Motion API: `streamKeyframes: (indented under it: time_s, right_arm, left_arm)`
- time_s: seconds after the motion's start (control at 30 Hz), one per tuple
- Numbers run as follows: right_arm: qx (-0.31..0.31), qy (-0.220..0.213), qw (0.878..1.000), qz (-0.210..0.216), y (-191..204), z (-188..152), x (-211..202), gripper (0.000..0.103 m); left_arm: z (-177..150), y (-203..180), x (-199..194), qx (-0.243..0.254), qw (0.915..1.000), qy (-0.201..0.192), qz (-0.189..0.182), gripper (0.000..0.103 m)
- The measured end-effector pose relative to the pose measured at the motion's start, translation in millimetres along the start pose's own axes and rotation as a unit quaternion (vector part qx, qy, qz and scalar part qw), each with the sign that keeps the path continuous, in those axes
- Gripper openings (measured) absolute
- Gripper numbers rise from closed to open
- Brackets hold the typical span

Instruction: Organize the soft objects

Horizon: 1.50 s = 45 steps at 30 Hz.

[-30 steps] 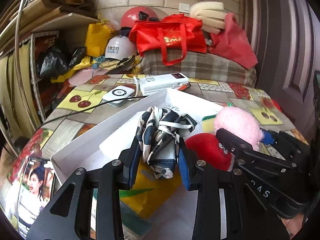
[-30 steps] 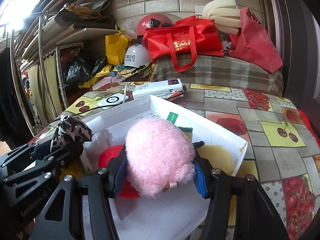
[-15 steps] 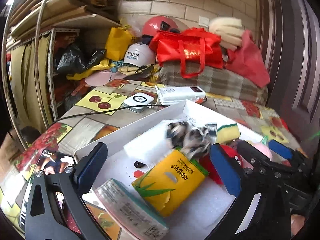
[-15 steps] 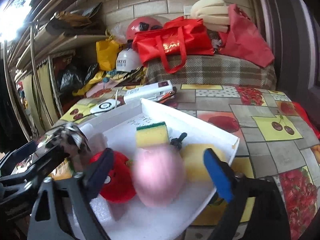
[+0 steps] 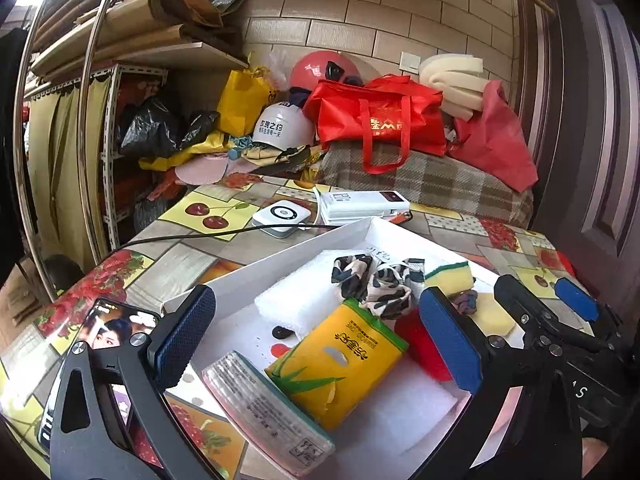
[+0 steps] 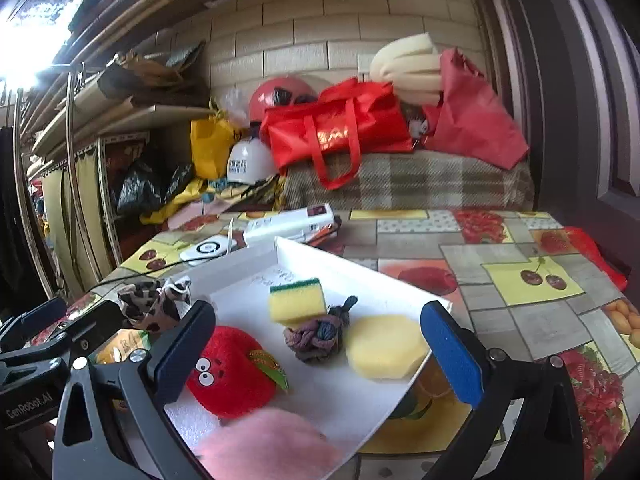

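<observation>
A white tray (image 5: 280, 256) on the fruit-print table holds the soft things. My left gripper (image 5: 316, 340) stands open over its near end, nothing between the pads. Beyond it the black-and-white patterned scarf (image 5: 372, 284) lies loose in the tray, behind a yellow tissue pack (image 5: 340, 356). My right gripper (image 6: 316, 352) is open too, above the tray (image 6: 360, 272). The pink plush (image 6: 268, 444) lies free below it at the frame's bottom edge. Ahead sit a red plush (image 6: 228, 376), a yellow-green sponge (image 6: 296, 302), a knotted cloth (image 6: 320, 334) and a round yellow sponge (image 6: 386, 346).
A second tissue pack (image 5: 268, 404) lies at the tray's near corner, and a phone (image 5: 100, 332) rests on the table at its left. Behind the tray are a power bank (image 5: 364, 202) and a white device (image 5: 280, 216) with a cable. Bags and helmets crowd the back; a door stands right.
Both grippers went from shut to wide open. The scarf dropped out of the left one into the tray, and the pink plush fell from the right one to the tray's near end.
</observation>
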State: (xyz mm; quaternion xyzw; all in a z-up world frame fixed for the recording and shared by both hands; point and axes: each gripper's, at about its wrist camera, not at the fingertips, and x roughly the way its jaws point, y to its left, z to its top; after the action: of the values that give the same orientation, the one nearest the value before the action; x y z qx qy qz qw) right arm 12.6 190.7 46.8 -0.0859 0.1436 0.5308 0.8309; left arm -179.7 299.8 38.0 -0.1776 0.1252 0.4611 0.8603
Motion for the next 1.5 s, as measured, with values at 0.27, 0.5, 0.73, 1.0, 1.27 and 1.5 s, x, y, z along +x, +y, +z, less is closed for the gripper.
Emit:
streamKeyframes:
  time_s: [0.27, 0.5, 0.73, 1.0, 1.27, 1.5]
  right_arm:
    - [0.002, -0.023, 1.000, -0.016, -6.8, -2.1, -15.3, 0.103]
    - [-0.013, -0.041, 0.999, -0.016, -14.8, -11.7, -48.3, 0.103]
    - [-0.020, -0.037, 0.999, -0.016, -26.9, -24.2, -82.2, 0.103]
    - [0.005, -0.031, 0.999, -0.035, -57.4, -37.8, -120.4, 0.103]
    - [0.078, -0.138, 0.985, -0.071, -99.3, -49.9, -200.6, 0.103]
    - [0.088, -0.230, 0.958, -0.150, -108.1, -61.4, -263.2, 0.103]
  left_arm:
    - [-5.9, -8.7, -7.2, 0.006, 0.9999, 0.010, -0.002, 0.103]
    - [-15.9, -23.5, -20.8, 0.025, 0.9993, 0.022, -0.019, 0.103]
    - [-30.1, -55.2, -41.1, 0.091, 0.9954, 0.020, -0.023, 0.103]
    - [-48.4, -83.8, -87.9, 0.149, 0.9873, -0.037, -0.040, 0.103]
    - [-57.9, -94.3, -120.6, 0.132, 0.9904, -0.034, -0.022, 0.103]
    - [-73.3, -104.5, -127.2, 0.135, 0.9904, 0.029, 0.004, 0.103]
